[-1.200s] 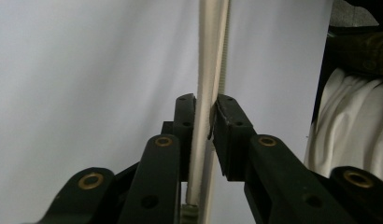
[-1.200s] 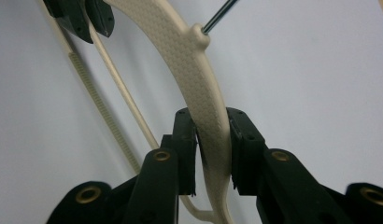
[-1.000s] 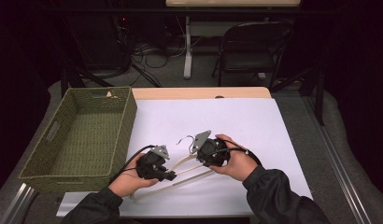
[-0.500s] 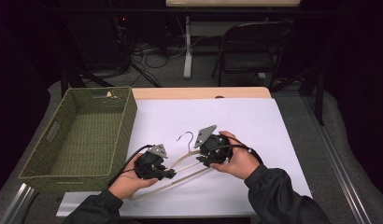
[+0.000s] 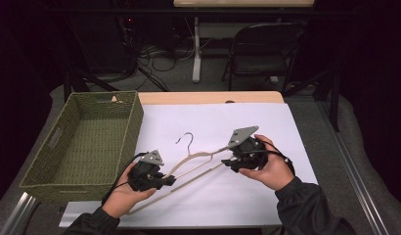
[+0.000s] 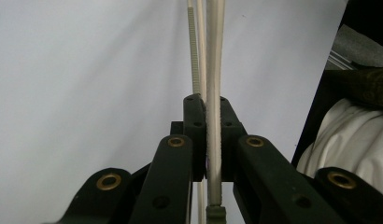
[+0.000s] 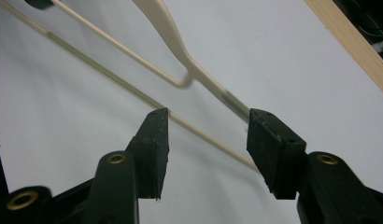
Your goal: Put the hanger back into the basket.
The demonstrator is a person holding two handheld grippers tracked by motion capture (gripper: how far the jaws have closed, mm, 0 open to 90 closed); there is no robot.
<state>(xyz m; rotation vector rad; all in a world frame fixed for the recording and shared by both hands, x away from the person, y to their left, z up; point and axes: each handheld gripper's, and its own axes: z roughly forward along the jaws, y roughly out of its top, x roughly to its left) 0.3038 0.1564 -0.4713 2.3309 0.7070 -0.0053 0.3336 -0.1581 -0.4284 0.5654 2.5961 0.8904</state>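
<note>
Left gripper [image 5: 148, 175] jaws clamped tight on hanger [image 5: 198, 161] end; right gripper [image 5: 245, 154] jaws just opened wide, hanger's other end loose between them.

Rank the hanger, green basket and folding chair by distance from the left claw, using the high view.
1. Hanger: clamped in the left claw.
2. Green basket: just beside it, at the table's left.
3. Folding chair: beyond the table's far edge.
</note>
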